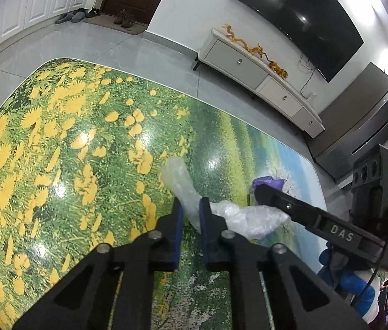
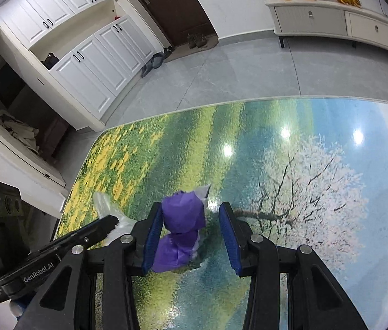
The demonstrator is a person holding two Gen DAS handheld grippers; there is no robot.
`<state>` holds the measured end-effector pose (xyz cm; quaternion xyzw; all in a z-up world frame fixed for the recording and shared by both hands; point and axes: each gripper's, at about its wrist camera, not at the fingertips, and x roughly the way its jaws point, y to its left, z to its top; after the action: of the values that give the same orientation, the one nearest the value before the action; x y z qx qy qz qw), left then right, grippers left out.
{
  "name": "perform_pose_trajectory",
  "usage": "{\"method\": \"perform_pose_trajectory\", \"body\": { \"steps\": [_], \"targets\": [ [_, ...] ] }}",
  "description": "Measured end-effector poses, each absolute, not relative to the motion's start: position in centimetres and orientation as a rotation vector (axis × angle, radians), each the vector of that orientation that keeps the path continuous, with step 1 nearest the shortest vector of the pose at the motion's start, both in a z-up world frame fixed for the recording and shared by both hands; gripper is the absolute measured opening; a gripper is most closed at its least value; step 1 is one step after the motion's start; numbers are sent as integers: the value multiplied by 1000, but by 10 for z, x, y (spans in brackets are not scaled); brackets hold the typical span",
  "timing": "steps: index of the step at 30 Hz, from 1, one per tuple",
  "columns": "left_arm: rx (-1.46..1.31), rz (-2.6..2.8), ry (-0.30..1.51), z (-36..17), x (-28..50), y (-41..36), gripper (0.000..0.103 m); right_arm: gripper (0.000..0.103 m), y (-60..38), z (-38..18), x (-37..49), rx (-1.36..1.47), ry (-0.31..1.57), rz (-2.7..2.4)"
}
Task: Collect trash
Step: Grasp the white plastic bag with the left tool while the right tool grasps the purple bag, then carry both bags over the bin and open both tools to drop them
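Note:
A crumpled clear plastic bag [image 1: 188, 192] lies on the picture-printed table [image 1: 70, 137]. My left gripper [image 1: 191, 209] is shut on the clear plastic bag, whose other end [image 1: 249, 217] bulges out to the right. A purple crumpled wrapper [image 2: 183, 222] lies on the table between the fingers of my right gripper [image 2: 191, 220], which is open around it; the wrapper leans on the left pad. In the left wrist view the right gripper's finger [image 1: 290, 206] covers most of the purple wrapper [image 1: 268, 181]. The clear bag also shows in the right wrist view [image 2: 106, 203].
The table's far edge [image 2: 221, 104] borders a grey tiled floor [image 2: 221, 68]. A white TV cabinet [image 1: 262, 74] with golden dragon figures stands by the wall under a dark TV [image 1: 304, 19]. White cupboards [image 2: 84, 55] and shoes [image 2: 152, 63] are near the door.

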<state>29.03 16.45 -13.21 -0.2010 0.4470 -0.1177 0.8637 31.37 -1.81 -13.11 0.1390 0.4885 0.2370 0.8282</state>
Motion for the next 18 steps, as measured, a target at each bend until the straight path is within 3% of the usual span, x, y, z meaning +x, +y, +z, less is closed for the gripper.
{"method": "perform_pose_trajectory", "body": {
  "steps": [1,18],
  "targets": [
    [-414,-249,935,-131,288,163,8,26,-19,-131,312,300,1036,509],
    [-261,-299,832,-76,189,122,3,26,-82,-76,213,221,924,481]
  ]
}}
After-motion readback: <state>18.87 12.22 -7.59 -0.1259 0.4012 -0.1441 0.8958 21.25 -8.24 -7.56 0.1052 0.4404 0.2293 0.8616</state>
